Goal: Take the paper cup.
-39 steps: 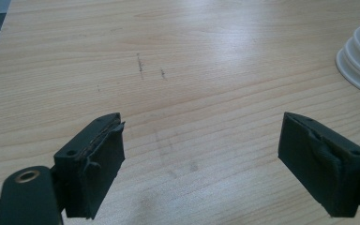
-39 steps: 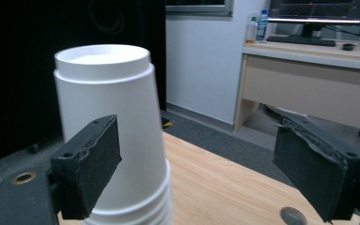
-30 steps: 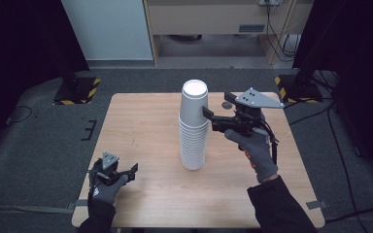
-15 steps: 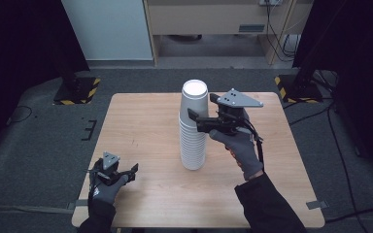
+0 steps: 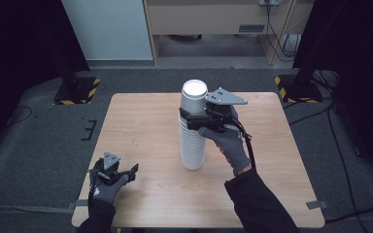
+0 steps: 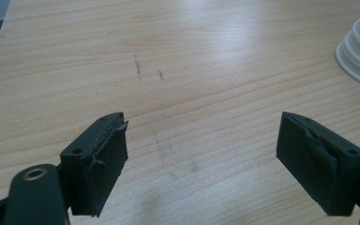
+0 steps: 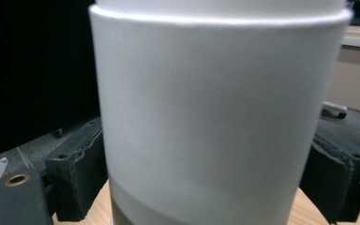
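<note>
1. A tall stack of white paper cups [image 5: 193,127] stands upright near the middle of a light wooden table [image 5: 141,121], seen from the high view. The cups sit bottom up, and the flat white base of the top cup faces the camera.
2. The right tongs [image 5: 190,119] reach in from the right side and meet the upper part of the stack, just below the top cup. A gloved right hand [image 5: 229,143] holds them, with a dark sleeve behind it. A grey three-cornered plate sits on top of these tongs.
3. The right gripper view shows what the high view cannot: the white cup wall [image 7: 215,117] sits very close between the two black jaws, one at each side. Both jaws lie at the cup's sides, though whether they press on it cannot be told. A rim line crosses the top of the cup.
4. The left tongs [image 5: 126,173] rest low near the front left corner of the table, well apart from the stack, held by a gloved left hand [image 5: 108,183].
5. The left gripper view shows their jaws spread wide with bare wood grain between them. A few faint dark scuff marks [image 6: 147,71] lie on the wood ahead. The ribbed bottom rims of the stack [image 6: 358,51] show at the upper right edge.
6. No readable writing, brand or label shows on the cups, the tongs or the table.
7. Around the table lies grey carpeted floor [image 5: 43,136].
</note>
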